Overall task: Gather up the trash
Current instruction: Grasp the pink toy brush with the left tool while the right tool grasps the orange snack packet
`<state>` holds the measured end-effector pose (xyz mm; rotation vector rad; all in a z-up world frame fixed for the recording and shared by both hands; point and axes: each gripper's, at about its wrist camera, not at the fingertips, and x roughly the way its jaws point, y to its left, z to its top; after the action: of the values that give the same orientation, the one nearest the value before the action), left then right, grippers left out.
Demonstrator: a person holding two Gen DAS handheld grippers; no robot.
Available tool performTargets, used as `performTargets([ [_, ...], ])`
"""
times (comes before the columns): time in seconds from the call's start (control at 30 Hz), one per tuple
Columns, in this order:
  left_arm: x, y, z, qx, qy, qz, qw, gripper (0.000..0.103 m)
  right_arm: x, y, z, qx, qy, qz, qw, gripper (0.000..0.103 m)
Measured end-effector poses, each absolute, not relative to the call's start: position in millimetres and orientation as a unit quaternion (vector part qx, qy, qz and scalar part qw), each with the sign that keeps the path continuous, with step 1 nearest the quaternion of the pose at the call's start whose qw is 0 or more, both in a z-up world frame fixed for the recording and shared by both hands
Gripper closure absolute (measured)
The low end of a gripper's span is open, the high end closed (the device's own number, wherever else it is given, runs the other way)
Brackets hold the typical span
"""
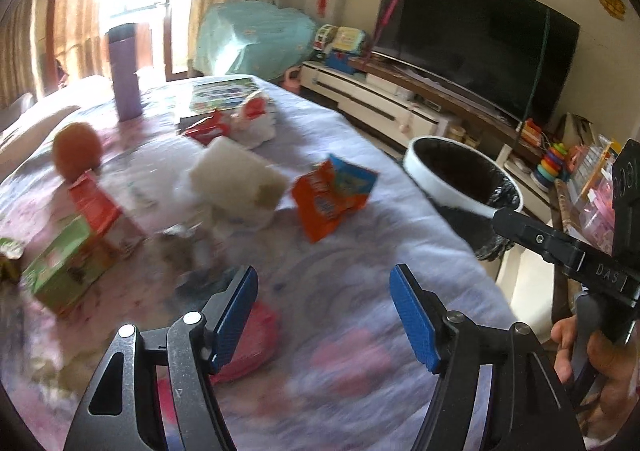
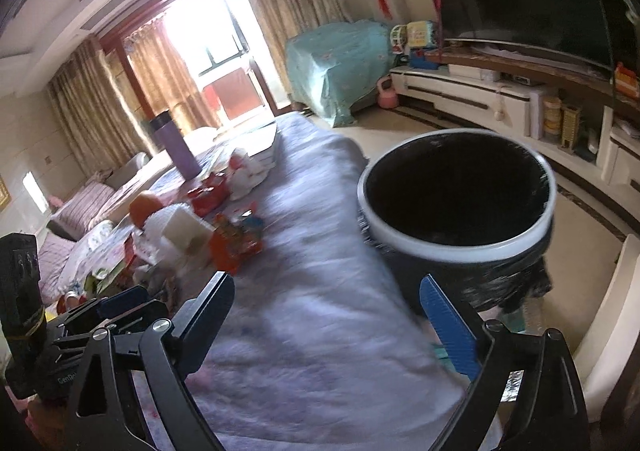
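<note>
In the left wrist view, my left gripper (image 1: 324,291) hangs open over the lavender tablecloth (image 1: 360,251), nothing between its blue pads. Ahead of it lie an orange snack bag (image 1: 332,195), a white foam block (image 1: 236,175), a red carton (image 1: 96,207) and a green box (image 1: 68,271). A pink scrap (image 1: 256,339) shows under the left finger. The white-rimmed bin (image 2: 460,247) with a black liner stands beside the table's right edge. My right gripper (image 2: 328,311) is open and empty, close in front of the bin. The snack bag (image 2: 232,243) lies to its left.
A purple flask (image 1: 126,71), an orange fruit (image 1: 76,149), red wrappers (image 1: 208,127) and a white plastic bag (image 1: 256,119) sit farther back on the table. A TV (image 1: 476,35) on a low cabinet and toys (image 1: 552,163) line the right wall. A hand (image 1: 572,339) shows at lower right.
</note>
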<state>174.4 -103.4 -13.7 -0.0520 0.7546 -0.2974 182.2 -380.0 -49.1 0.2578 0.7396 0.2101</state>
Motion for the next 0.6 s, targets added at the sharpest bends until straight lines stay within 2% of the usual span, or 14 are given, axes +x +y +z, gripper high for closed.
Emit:
performTargets([
  [0.33, 154, -66, -9, -0.044, 0.379, -0.116, 0.917, 0.035, 178, -335, -63, 0.111, 0.379, 0.140, 0.908, 0.008],
  [0.6, 151, -45, -20, -0.017, 0.405, -0.136, 0.904, 0.033, 177, -309, -74, 0.106, 0.396, 0.158, 0.898, 0.008],
])
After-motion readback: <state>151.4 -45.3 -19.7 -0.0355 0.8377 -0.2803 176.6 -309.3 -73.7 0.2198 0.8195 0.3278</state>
